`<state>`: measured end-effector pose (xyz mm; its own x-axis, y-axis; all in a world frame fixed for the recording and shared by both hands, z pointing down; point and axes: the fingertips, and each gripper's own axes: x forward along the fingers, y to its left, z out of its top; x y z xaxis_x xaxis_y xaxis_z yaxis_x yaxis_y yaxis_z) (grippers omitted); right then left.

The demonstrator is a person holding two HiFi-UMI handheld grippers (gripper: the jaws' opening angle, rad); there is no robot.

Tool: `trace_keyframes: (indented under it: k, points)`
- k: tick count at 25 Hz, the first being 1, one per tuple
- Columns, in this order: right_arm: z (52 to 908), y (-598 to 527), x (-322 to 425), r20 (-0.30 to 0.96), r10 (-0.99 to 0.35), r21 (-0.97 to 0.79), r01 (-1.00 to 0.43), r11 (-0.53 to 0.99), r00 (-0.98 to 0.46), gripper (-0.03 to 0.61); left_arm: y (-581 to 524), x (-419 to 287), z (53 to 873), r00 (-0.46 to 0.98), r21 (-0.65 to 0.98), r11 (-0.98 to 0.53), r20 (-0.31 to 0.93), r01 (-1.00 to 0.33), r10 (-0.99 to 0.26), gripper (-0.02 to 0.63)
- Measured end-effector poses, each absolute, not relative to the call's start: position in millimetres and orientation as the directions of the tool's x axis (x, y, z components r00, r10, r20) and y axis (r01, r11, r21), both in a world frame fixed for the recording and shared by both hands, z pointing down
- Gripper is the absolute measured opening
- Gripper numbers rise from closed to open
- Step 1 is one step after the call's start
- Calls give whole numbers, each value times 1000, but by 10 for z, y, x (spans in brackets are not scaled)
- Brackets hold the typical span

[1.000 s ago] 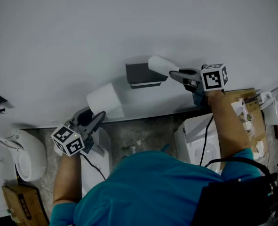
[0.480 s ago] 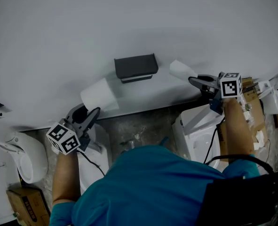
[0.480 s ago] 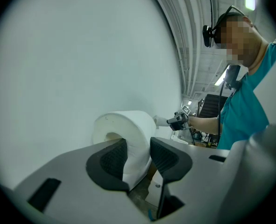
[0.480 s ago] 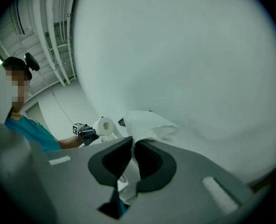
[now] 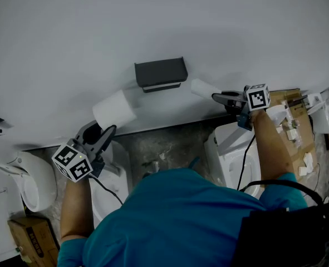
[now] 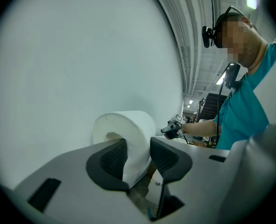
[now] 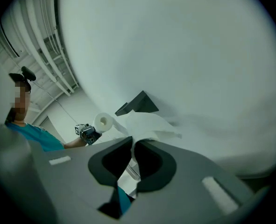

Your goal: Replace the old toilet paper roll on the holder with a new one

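The dark grey holder (image 5: 160, 74) is fixed to the white wall with nothing on it. A full white new roll (image 5: 114, 108) sits below and left of the holder, and my left gripper (image 5: 106, 131) is shut on its wall. In the left gripper view the new roll (image 6: 128, 139) stands between the pads of that gripper (image 6: 138, 155). To the right of the holder, my right gripper (image 5: 215, 97) is shut on the old roll (image 5: 204, 88), a thin crumpled white remnant. In the right gripper view that old roll (image 7: 145, 125) sticks out of the right gripper (image 7: 134, 153), below the holder (image 7: 138, 104).
A white toilet (image 5: 231, 154) stands under the right arm and another white fixture (image 5: 109, 177) under the left. A white bin-like fixture (image 5: 28, 182) stands at far left. A cardboard box (image 5: 291, 121) with small items lies at right, and a second box (image 5: 28, 239) at bottom left.
The right gripper has drawn the old roll off the holder and carried it to the right and down. The holder now stands bare. The left gripper with the new roll has hardly shifted.
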<state>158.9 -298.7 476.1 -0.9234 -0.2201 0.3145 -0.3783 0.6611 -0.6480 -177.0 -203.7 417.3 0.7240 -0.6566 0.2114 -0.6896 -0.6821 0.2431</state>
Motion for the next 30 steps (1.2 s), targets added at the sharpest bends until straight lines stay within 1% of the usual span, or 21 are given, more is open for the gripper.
trace_keyframes:
  k: [4,15,22,27,30]
  points:
    - [4796,-3126,1348,281,-179,-661,-325,676,-943,25,-2017,-1829,4198,718,234,-678,218,-696,-661,156]
    - [4869,-3295,990,397,-103,-590,-339,733,-912,25,-1945,-1939,4248,700,248,-655,229,-714,-677,155]
    - [4898,-3307,655,444,-27,-565,-303,768,-896,25,-1954,-1947,4251,697,250,-651,228,-716,-679,156]
    - [4935,-3321,508,453,-23,-552,-300,778,-891,28,-1956,-1989,4277,700,254,-654,211,-713,-682,156]
    - [4945,-3324,479,463,-34,-508,-296,809,-886,29,-1950,-1998,4282,700,251,-655,218,-713,-680,156]
